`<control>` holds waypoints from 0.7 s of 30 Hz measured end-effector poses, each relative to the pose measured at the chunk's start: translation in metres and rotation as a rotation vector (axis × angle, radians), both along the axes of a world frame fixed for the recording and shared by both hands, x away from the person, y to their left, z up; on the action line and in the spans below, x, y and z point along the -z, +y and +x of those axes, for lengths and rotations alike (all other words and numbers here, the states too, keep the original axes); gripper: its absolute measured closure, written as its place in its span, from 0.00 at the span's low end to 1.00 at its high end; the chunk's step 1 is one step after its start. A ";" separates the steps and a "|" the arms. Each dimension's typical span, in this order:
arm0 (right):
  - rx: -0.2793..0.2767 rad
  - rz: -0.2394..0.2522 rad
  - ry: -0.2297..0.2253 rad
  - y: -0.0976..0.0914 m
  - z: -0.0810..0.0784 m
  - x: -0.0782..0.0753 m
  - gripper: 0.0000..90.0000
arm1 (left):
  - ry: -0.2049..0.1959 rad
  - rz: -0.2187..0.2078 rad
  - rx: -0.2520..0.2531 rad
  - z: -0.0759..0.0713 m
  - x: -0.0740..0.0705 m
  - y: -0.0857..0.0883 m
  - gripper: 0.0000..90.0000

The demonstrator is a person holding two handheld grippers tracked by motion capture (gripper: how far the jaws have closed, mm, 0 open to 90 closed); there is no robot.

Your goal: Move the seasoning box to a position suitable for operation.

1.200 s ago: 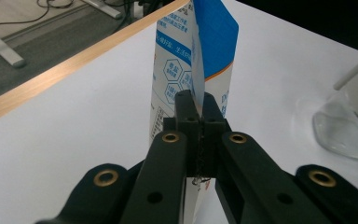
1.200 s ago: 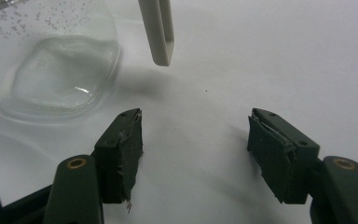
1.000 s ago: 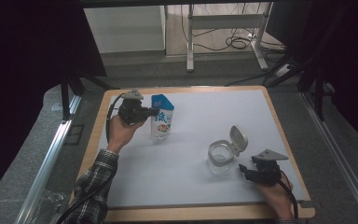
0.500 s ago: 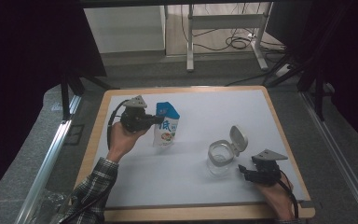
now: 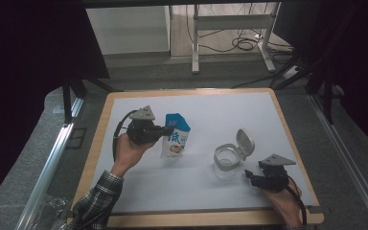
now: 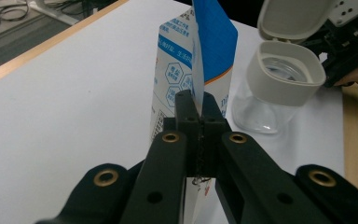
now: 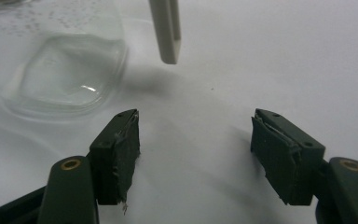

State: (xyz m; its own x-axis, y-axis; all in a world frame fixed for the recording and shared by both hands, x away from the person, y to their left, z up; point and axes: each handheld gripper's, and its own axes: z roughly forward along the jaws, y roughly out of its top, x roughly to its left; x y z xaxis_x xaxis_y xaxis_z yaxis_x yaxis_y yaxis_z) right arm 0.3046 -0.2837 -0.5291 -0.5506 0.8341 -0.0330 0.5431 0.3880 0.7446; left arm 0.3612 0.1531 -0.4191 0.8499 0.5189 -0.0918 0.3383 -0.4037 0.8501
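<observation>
left tool (image 6: 196, 109) pinches pouch (image 5: 175, 136) beside open jar (image 5: 227, 160).

My table (image 5: 124, 103) has a white top inside a pale wooden rim. Grey floor (image 5: 139, 72) stretches behind it, where a white desk frame (image 5: 230, 36) stands over a tangle of black cables (image 5: 249, 44). Dark curtains (image 5: 28, 48) hang at both sides, and a metal rail (image 5: 48, 167) runs along my left.
</observation>
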 end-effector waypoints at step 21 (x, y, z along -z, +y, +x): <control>-0.055 0.015 -0.021 0.018 -0.027 -0.006 0.37 | -0.019 -0.019 0.053 -0.036 -0.003 -0.014 1.00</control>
State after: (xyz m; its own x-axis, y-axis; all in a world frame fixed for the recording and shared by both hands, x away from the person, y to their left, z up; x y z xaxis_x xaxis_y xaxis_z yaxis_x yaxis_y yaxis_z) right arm 0.2772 -0.2654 -0.5235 -0.5951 0.8030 -0.0327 0.5054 0.4055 0.7617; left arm 0.3255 0.1387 -0.4158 0.8779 0.4711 -0.0850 0.3006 -0.4042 0.8639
